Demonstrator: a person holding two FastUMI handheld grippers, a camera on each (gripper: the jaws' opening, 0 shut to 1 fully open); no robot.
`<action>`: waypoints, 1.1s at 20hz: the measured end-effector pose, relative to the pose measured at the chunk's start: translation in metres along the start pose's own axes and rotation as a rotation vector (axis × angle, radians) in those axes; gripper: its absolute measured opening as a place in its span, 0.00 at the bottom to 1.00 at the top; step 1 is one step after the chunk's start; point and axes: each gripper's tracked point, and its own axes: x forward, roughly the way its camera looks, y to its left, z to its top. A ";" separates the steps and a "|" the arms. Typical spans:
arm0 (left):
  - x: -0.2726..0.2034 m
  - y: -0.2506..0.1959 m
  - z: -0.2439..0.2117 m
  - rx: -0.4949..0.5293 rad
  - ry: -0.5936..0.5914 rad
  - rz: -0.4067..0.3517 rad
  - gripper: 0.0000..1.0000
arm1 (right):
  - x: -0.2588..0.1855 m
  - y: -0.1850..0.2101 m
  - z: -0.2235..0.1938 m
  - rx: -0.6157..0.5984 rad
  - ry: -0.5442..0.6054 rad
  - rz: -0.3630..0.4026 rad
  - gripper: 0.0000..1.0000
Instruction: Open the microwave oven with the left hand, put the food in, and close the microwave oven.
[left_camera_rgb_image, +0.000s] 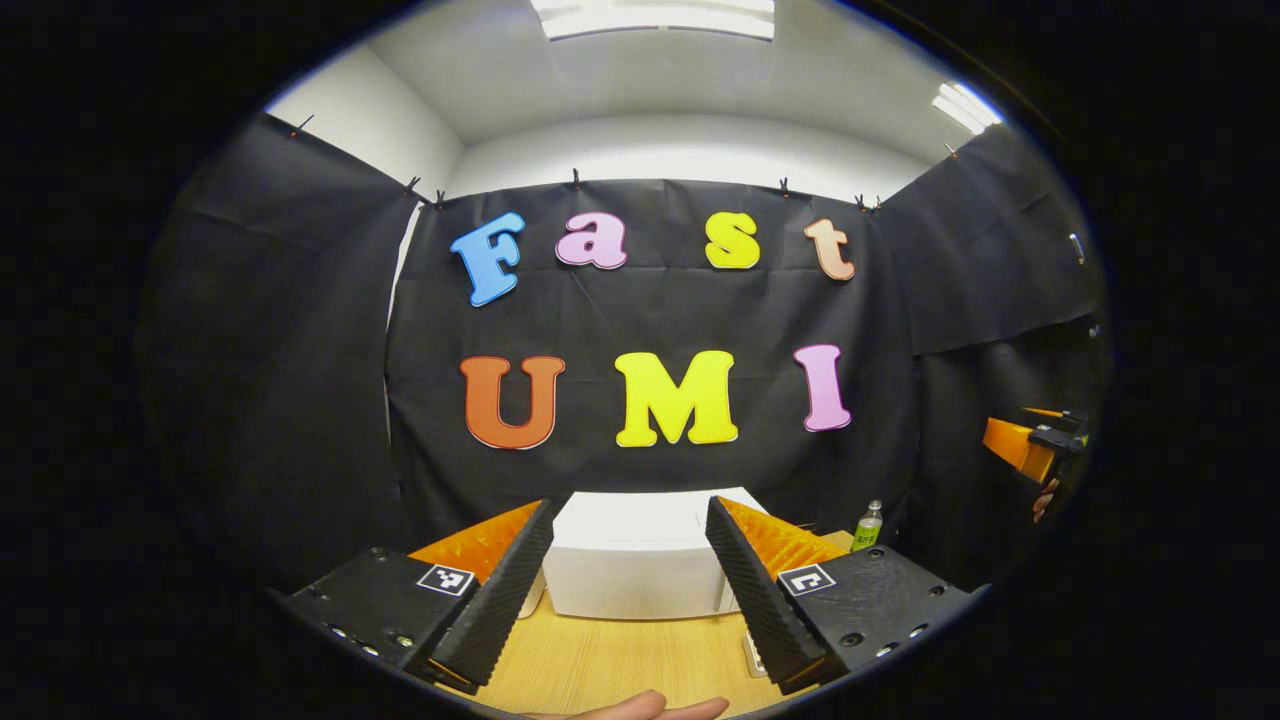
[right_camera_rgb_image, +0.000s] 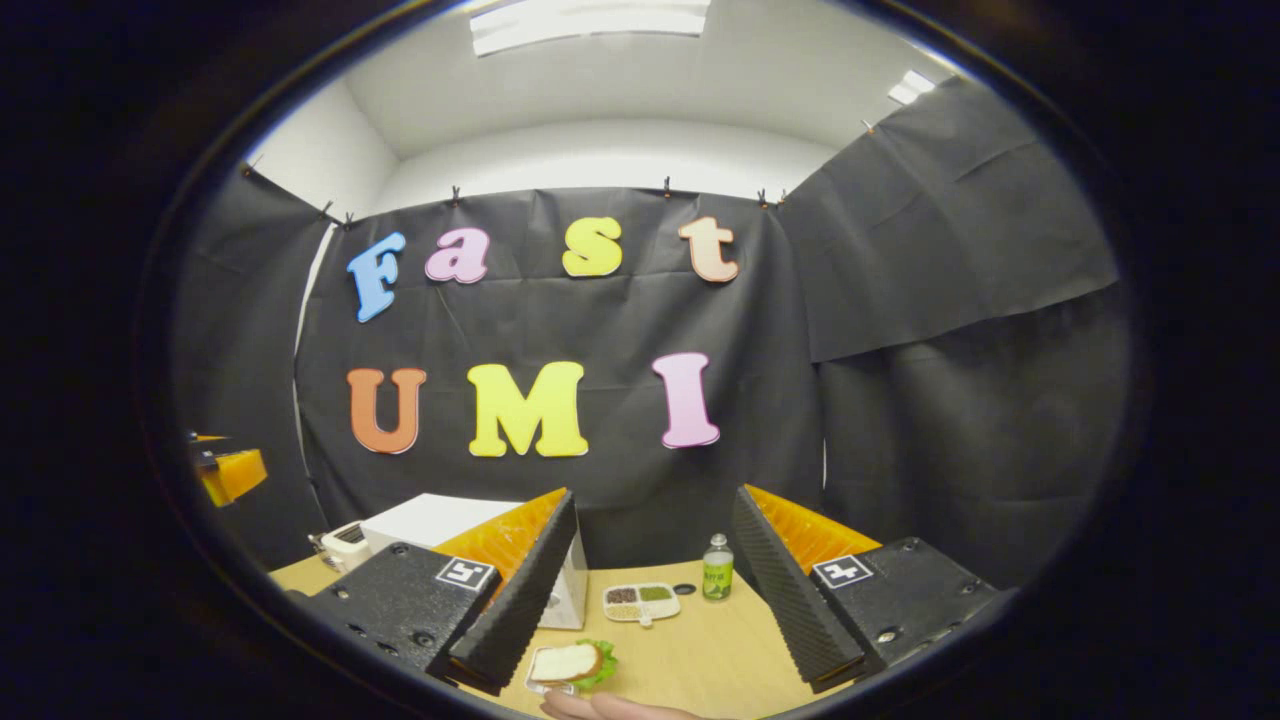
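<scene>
While wide open, both grippers (left_camera_rgb_image: 630, 570) (right_camera_rgb_image: 650, 590) well above the table (left_camera_rgb_image: 620, 660).

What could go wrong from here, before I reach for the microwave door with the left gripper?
1. The left gripper hangs open, above and short of the microwave; the door handle isn't clear from this angle, so the reach may miss.
2. The sandwich sits close in front of the microwave, so a swinging door may knock it.
3. The bottle and the compartment tray stand near the right gripper, open too; a quick reach could tip the bottle.
</scene>
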 end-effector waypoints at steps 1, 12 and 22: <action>0.004 -0.004 -0.001 -0.009 -0.002 -0.004 0.94 | 0.000 0.000 -0.001 0.000 0.001 0.003 1.00; 0.098 -0.061 -0.057 -0.048 0.020 -0.075 0.95 | 0.013 -0.022 -0.017 -0.009 0.006 0.000 0.91; 0.179 -0.132 -0.175 -0.040 0.090 -0.112 0.95 | 0.016 -0.048 -0.020 -0.057 -0.009 -0.004 0.92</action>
